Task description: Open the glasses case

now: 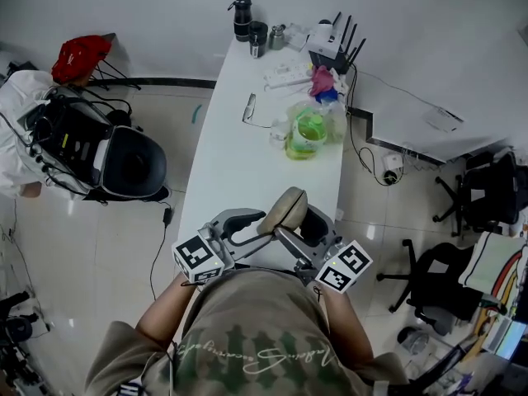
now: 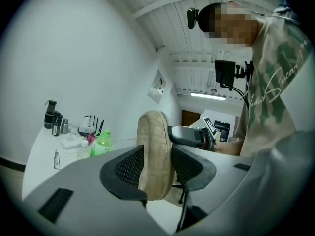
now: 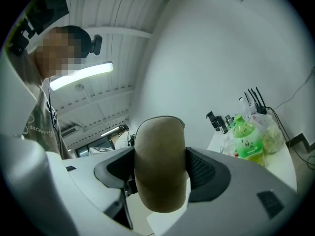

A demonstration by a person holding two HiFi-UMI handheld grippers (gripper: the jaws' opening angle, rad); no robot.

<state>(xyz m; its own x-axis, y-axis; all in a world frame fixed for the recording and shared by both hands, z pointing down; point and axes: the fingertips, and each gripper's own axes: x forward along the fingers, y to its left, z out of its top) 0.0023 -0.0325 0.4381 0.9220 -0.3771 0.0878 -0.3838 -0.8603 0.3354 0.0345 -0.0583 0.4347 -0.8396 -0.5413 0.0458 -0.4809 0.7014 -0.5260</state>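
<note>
Cursive shirt lettering (image 1: 264, 360), bottle label (image 3: 248, 143), both illegible

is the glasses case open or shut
Looks partly open: the glasses case has its tan lid standing up beside a dark hollow. Left gripper and right gripper both grip it.

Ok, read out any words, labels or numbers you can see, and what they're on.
Nothing reads clearly.
Shirt: cursive script, too blurred to read.
Green bottle: label print, too small to read.
Marker cubes: black-and-white square patterns only, no words.
</note>
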